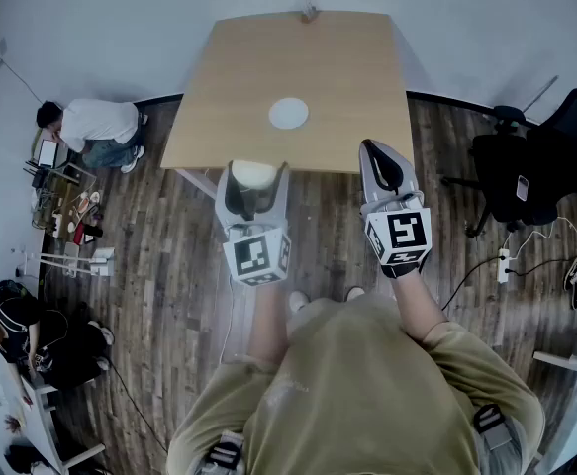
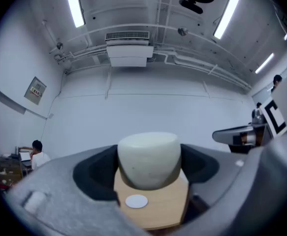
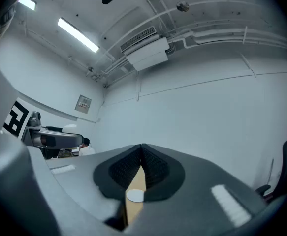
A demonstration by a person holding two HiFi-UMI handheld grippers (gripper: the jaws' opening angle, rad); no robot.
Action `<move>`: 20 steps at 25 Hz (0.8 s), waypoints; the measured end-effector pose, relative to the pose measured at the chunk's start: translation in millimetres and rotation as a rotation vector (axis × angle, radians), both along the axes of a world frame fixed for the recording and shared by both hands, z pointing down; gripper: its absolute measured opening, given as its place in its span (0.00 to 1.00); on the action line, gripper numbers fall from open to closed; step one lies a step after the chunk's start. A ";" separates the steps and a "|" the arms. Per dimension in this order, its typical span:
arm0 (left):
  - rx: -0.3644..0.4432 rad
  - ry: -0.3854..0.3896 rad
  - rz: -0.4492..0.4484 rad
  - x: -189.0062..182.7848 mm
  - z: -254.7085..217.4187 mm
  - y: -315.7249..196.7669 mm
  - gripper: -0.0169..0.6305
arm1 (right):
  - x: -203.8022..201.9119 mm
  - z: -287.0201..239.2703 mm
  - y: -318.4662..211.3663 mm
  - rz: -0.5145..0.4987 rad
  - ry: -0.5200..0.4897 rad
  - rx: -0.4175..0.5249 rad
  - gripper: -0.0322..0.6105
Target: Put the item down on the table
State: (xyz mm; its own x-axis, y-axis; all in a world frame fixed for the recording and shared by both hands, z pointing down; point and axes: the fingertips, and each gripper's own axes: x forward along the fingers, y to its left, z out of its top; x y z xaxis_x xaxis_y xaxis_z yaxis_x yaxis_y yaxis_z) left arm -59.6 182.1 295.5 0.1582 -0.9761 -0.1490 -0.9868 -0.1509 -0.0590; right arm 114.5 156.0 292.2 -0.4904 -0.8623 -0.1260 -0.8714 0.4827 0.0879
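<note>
My left gripper (image 1: 253, 178) is shut on a pale cream rounded item (image 1: 253, 174), which sits between its jaws just off the near edge of the wooden table (image 1: 337, 77). In the left gripper view the cream item (image 2: 149, 159) fills the gap between the dark pads, with the table (image 2: 158, 210) below it. A white round disc (image 1: 288, 113) lies on the table's middle and shows as the disc (image 2: 136, 201) under the item. My right gripper (image 1: 380, 156) is shut with nothing in it, its tips (image 3: 142, 151) touching, near the table's front right edge.
A black office chair (image 1: 535, 171) stands right of the table, with a power strip (image 1: 505, 263) and cables on the wood floor. People sit at the left by the wall (image 1: 95, 127) and at the lower left (image 1: 21, 334). A small object (image 1: 310, 11) rests at the table's far edge.
</note>
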 end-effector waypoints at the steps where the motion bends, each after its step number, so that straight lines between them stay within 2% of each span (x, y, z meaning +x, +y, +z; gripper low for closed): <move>1: -0.006 -0.003 0.000 9.4 2.2 -1.0 0.62 | 10.0 2.9 -1.1 0.006 -0.004 -0.008 0.06; 5: -0.023 0.001 0.001 42.9 7.7 -2.2 0.62 | 42.9 12.0 -2.4 -0.012 -0.044 -0.033 0.06; 10: -0.057 -0.006 -0.004 69.5 23.0 3.4 0.62 | 64.8 36.5 -3.1 -0.056 -0.108 -0.068 0.06; 13: -0.091 -0.003 -0.019 71.6 34.2 4.4 0.62 | 62.3 51.0 -3.6 -0.094 -0.123 -0.113 0.06; 20: -0.122 -0.005 -0.002 69.8 49.5 -30.3 0.62 | 44.9 58.8 -26.4 -0.134 -0.091 -0.113 0.06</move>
